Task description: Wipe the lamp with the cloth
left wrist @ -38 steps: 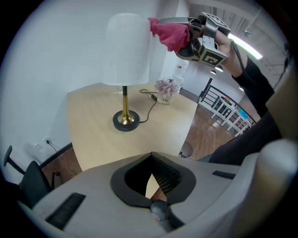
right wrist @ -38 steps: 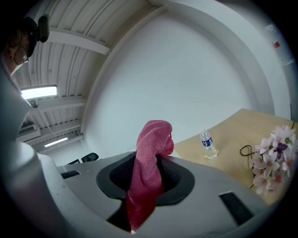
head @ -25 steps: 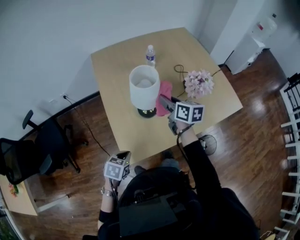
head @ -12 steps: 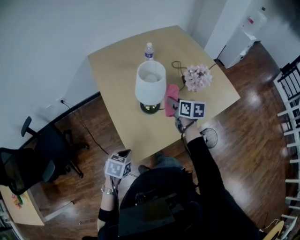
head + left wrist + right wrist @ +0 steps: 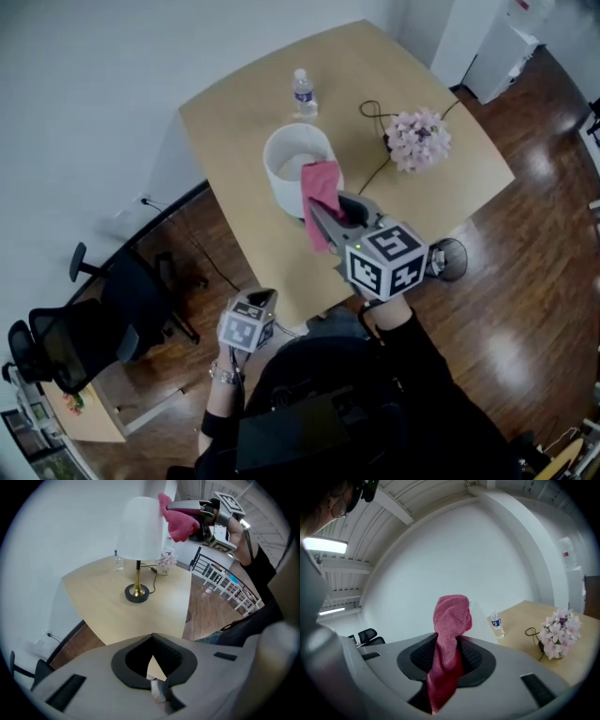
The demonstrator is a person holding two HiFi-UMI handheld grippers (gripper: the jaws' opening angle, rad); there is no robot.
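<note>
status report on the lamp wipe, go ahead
Right tool shut on pink cloth, up at the top rim of the lamp. Left tool shut, empty, low by table edge. Bottle and flowers stand apart; nothing in the way.

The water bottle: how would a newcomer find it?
Find the light wooden table by the white wall. Behind the white lamp, toward the wall, stands the water bottle: small, clear, upright, the only see-through thing there.
</note>
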